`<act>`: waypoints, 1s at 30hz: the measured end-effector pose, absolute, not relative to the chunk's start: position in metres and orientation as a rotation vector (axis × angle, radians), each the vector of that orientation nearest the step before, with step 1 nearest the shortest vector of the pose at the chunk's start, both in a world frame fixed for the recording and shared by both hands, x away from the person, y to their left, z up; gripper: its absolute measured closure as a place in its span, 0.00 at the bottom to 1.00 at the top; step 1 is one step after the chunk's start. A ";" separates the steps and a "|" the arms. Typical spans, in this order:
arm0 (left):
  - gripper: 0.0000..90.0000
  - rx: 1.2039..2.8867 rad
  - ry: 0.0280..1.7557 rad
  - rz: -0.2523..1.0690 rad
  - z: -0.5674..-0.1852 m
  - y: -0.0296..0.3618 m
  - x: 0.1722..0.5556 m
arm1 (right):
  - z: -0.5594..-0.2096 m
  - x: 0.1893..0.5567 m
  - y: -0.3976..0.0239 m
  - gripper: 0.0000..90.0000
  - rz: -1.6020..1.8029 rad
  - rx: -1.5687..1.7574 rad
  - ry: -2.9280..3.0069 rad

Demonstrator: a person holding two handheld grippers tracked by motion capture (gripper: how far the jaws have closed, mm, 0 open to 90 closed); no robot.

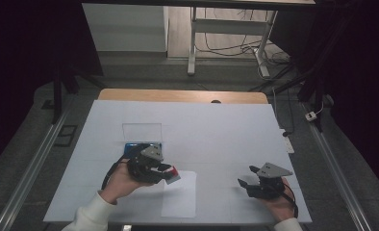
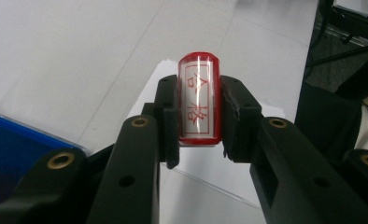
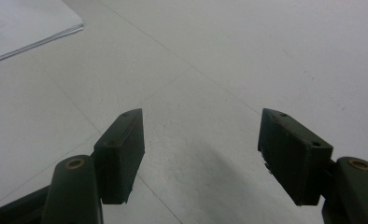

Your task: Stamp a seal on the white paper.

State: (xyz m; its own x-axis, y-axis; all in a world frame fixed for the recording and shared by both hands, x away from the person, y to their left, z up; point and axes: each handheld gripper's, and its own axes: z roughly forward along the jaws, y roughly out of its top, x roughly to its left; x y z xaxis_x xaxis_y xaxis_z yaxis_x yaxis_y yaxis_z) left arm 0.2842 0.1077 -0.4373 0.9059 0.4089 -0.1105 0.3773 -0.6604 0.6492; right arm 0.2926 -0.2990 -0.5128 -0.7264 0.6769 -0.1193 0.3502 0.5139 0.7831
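White table covering (image 1: 216,130) spreads beneath you: your left gripper (image 2: 198,116) clamps a red stamp (image 2: 199,100) over a paper sheet (image 1: 180,195), hiding its base; your right gripper (image 3: 201,158) hangs agape, grasping nothing.

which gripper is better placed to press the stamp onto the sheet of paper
Left. The left gripper already clamps the stamp and hangs at the sheet of paper; the right gripper is open, holding nothing, off to the side.
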 end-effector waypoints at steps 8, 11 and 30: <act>0.78 2.378 0.547 0.047 -0.445 0.100 0.282 | -0.513 0.293 -0.299 0.35 1.076 0.846 2.347; 0.78 2.389 0.543 0.039 -0.449 0.096 0.281 | -0.513 0.293 -0.299 0.35 1.073 0.844 2.349; 0.78 2.477 0.562 0.047 -0.473 0.073 0.282 | -0.514 0.293 -0.299 0.35 1.067 0.838 2.354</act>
